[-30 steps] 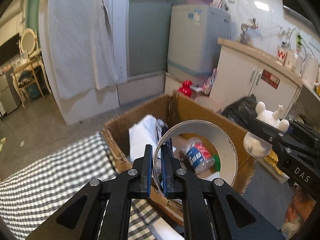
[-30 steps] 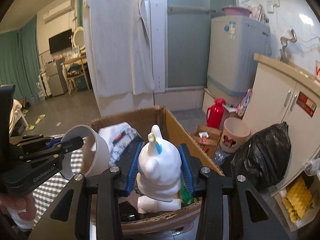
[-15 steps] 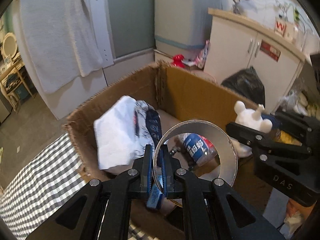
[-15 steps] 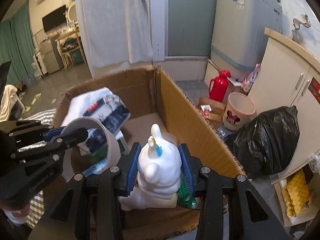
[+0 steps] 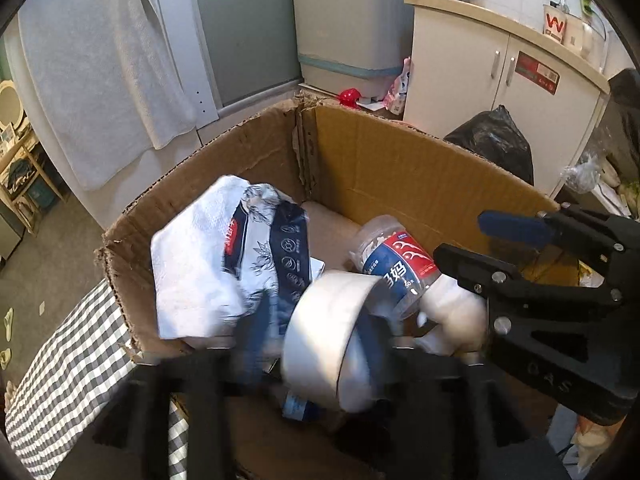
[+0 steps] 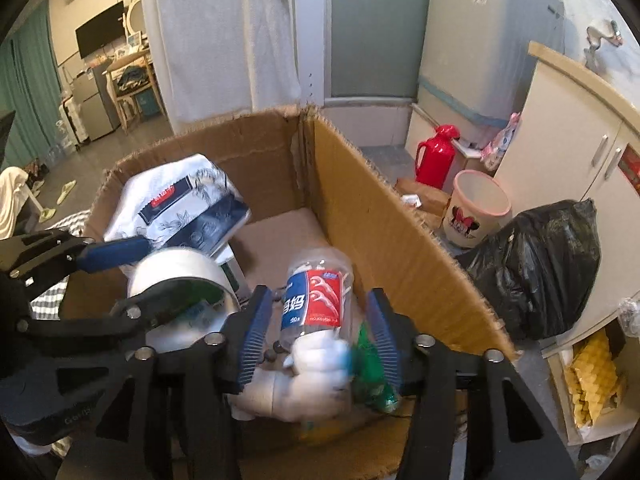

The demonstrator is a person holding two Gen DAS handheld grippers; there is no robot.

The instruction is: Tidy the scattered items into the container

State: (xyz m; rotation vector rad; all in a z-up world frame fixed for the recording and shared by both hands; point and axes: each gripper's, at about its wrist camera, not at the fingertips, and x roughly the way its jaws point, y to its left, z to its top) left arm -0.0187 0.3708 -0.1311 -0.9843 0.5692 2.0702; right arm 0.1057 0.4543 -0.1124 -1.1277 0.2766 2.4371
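An open cardboard box (image 5: pixel 400 172) (image 6: pixel 360 220) holds a white and navy tissue pack (image 5: pixel 224 264) (image 6: pixel 176 200) and a clear bottle with a red and blue label (image 5: pixel 396 264) (image 6: pixel 316 296). My left gripper (image 5: pixel 314 336) is blurred and open over the box, and the white tape roll (image 5: pixel 328 340) (image 6: pixel 176 276) sits loose between its spread fingers. My right gripper (image 6: pixel 318 338) is open too. The white animal figurine (image 6: pixel 312 372) (image 5: pixel 452 312) lies blurred just below its blue pads, inside the box beside the bottle.
A grey checked cloth (image 5: pixel 68 364) lies left of the box. On the right are a black rubbish bag (image 6: pixel 536 268), a red flask (image 6: pixel 436 156), a pink bucket (image 6: pixel 476 208) and a white cabinet (image 5: pixel 500 84). A washing machine (image 6: pixel 488 40) stands behind.
Both grippers dipped into the box and opened. The tape roll left the left fingers and the figurine left the right pads; both are dropping among the box's contents.
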